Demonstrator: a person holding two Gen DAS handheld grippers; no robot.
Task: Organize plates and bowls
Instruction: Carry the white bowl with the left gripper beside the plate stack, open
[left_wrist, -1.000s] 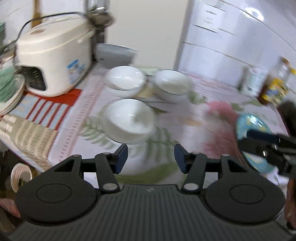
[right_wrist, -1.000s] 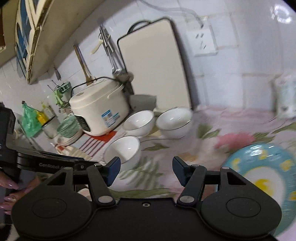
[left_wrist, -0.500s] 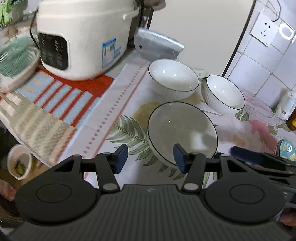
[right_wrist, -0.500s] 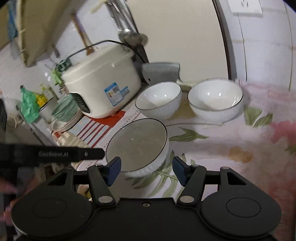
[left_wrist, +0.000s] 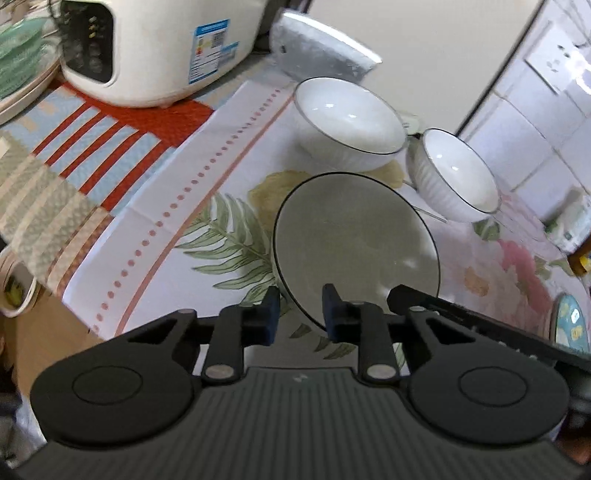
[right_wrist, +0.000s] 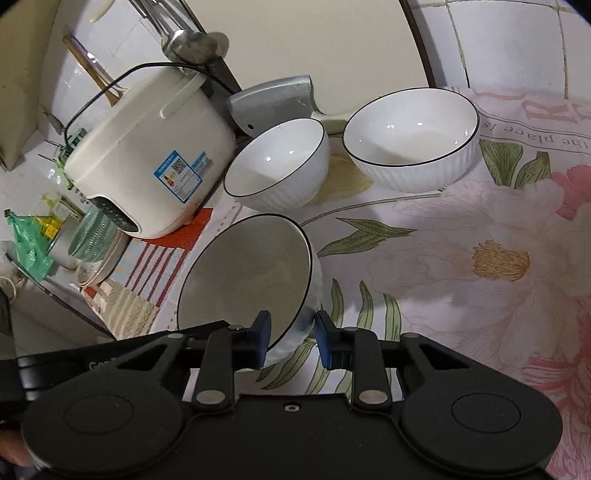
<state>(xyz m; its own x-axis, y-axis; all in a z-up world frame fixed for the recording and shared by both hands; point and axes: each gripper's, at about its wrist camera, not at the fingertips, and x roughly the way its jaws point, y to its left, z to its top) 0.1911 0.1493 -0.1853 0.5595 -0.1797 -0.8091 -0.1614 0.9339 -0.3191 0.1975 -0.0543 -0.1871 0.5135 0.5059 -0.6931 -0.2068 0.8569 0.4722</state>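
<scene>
Three white bowls with dark rims stand on the flowered cloth. The nearest bowl (left_wrist: 354, 240) (right_wrist: 247, 273) lies between both grippers. My left gripper (left_wrist: 297, 312) straddles its near rim, jaws narrowed but with a gap each side of the rim. My right gripper (right_wrist: 291, 341) straddles its rim from the other side, jaws likewise narrowed around the wall. The middle bowl (left_wrist: 349, 122) (right_wrist: 277, 162) and the far bowl (left_wrist: 456, 177) (right_wrist: 412, 136) stand behind. A blue and yellow plate (left_wrist: 570, 325) shows at the right edge.
A white rice cooker (left_wrist: 155, 48) (right_wrist: 147, 155) stands at the back left on a striped mat (left_wrist: 92, 147). A cleaver (right_wrist: 273, 101) leans behind the bowls. Green plates (left_wrist: 22, 55) are stacked at far left. The counter edge (left_wrist: 74, 306) runs close at the lower left.
Both grippers have moved down and in to the nearest bowl and narrowed their jaws around its rim from opposite sides.
</scene>
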